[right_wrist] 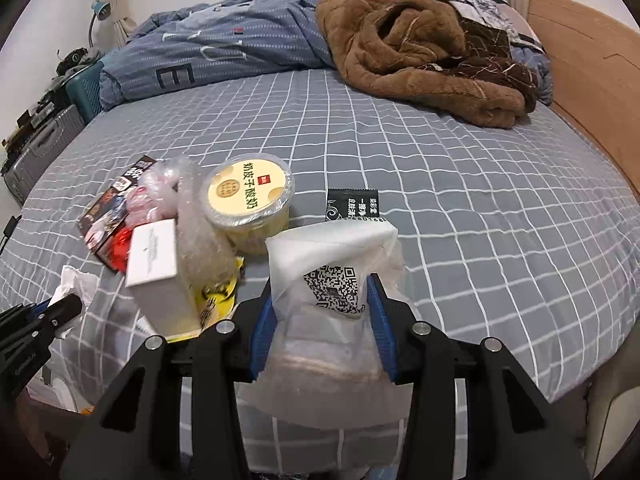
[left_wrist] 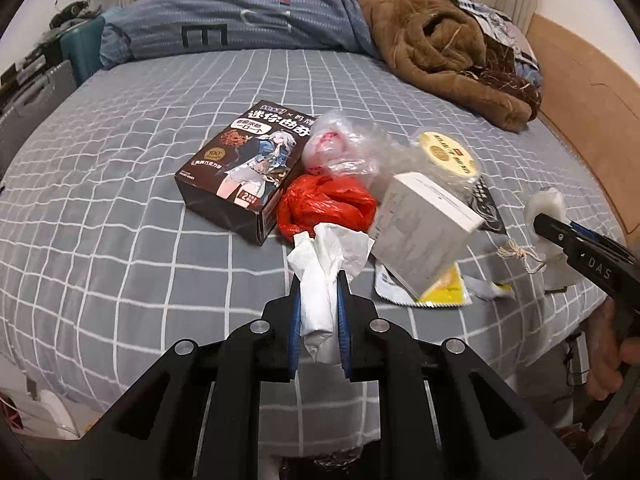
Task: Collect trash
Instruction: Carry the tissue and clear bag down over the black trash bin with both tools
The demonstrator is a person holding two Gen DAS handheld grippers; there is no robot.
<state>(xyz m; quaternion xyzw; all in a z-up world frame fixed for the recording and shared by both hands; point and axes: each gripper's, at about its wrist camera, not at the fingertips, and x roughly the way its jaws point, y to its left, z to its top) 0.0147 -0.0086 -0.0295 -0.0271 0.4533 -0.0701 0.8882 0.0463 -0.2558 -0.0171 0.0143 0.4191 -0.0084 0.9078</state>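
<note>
Left gripper [left_wrist: 318,300]: jaws nearly closed, pinching a crumpled white tissue [left_wrist: 324,272] along its middle, above the bed's near edge.
Tissue handling: a judgement: very light, soft, collapses under the pads; a firm pinch on the bulk suits it, since loose corners could tear or slip.
Right gripper [right_wrist: 324,320]: jaws part open but pressing both sides of a translucent plastic-wrapped packet [right_wrist: 332,280] bearing a square code label, held above the bed's near edge.
Packet handling: likely light, with slick, crinkly film; the grip belongs on the firmer body inside, not the loose wrap.
Landmark: white carton [left_wrist: 424,228], standing tilted in the trash pile.
Left of the carton: red plastic bag [left_wrist: 326,204] and a dark snack box [left_wrist: 244,168]; the bag soft and slippery, the box stiff and easy to take by its edges.
Behind the carton: crumpled clear film [left_wrist: 348,148] and a lidded yellow cup [right_wrist: 250,196], rigid, contents unknown.
Under the carton: flat yellow sachet [left_wrist: 444,292], thin, hard to lift off cloth.
Right of the carton: small black sachet [right_wrist: 352,204].
Surface: bed [right_wrist: 480,220] with a grey checked sheet, soft and yielding, so flat litter may sink in.
Room: blue duvet [left_wrist: 240,12] and brown fleece [right_wrist: 420,40] far behind the carton; wooden headboard [right_wrist: 592,72] far right; suitcases [right_wrist: 36,148] far left.
</note>
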